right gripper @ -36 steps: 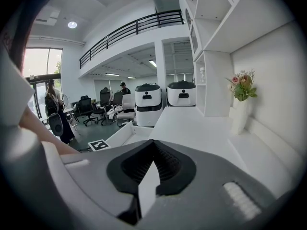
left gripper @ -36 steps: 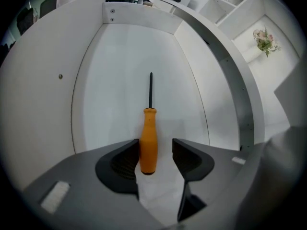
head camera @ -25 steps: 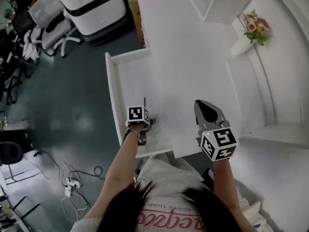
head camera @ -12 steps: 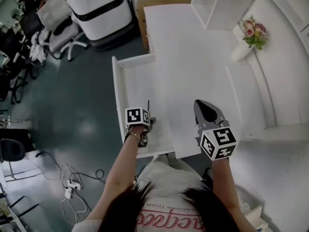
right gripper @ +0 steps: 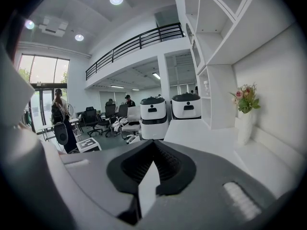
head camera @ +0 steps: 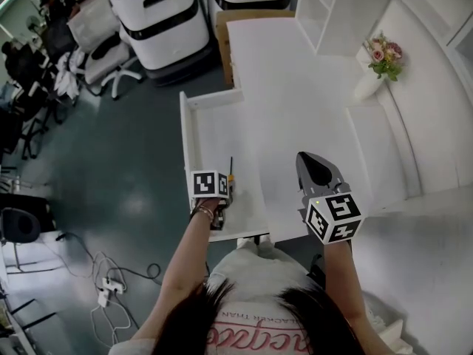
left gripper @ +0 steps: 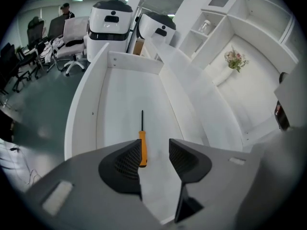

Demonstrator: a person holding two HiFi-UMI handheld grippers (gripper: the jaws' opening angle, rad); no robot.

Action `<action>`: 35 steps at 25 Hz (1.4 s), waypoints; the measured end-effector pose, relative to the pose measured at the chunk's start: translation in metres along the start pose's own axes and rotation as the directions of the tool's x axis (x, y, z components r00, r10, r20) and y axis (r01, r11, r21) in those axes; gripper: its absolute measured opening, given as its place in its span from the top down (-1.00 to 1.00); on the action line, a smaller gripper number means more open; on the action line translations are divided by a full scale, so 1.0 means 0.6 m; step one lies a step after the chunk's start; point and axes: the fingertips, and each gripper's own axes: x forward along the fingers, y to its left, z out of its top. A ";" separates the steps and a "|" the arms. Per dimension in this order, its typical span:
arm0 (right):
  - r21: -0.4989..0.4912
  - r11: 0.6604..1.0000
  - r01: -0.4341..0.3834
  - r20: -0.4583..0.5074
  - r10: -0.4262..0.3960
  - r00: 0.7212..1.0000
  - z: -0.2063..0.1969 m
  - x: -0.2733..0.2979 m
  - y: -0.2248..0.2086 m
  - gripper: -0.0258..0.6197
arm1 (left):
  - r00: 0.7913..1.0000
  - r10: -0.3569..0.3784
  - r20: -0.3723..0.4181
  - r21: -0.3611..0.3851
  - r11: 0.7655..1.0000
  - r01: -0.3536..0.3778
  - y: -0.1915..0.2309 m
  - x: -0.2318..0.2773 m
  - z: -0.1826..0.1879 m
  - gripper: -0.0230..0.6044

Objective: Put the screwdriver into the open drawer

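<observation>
The screwdriver [left gripper: 142, 145], orange handle and thin dark shaft, lies flat on the floor of the open white drawer [left gripper: 82, 110], near its front end. In the head view the screwdriver [head camera: 230, 173] shows just past the left gripper's cube. My left gripper [left gripper: 154, 153] hangs above it and points steeply down. Its jaws are closing, still a gap apart, with nothing between the pads. My right gripper [head camera: 315, 159] is shut and empty over the front of the white desk top [head camera: 295, 87]. In its own view the right gripper [right gripper: 153, 146] points almost level across the desk.
The drawer [head camera: 186, 143] sticks out left of the desk. A white vase of flowers [head camera: 374, 66] stands at the desk's far right, and a white shelf unit [head camera: 325, 6] at the back. Two white machines [head camera: 159, 21] and office chairs [head camera: 89, 58] stand on the floor beyond.
My left gripper has lifted off the drawer floor, and the orange handle now shows beside it in the drawer. The right gripper has hardly shifted.
</observation>
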 end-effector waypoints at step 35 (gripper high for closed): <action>-0.111 0.992 -0.063 0.196 0.084 0.977 0.138 -0.016 0.040 0.92 | 0.738 -0.062 0.672 0.261 0.952 -0.158 -0.116 -0.329 0.195 0.87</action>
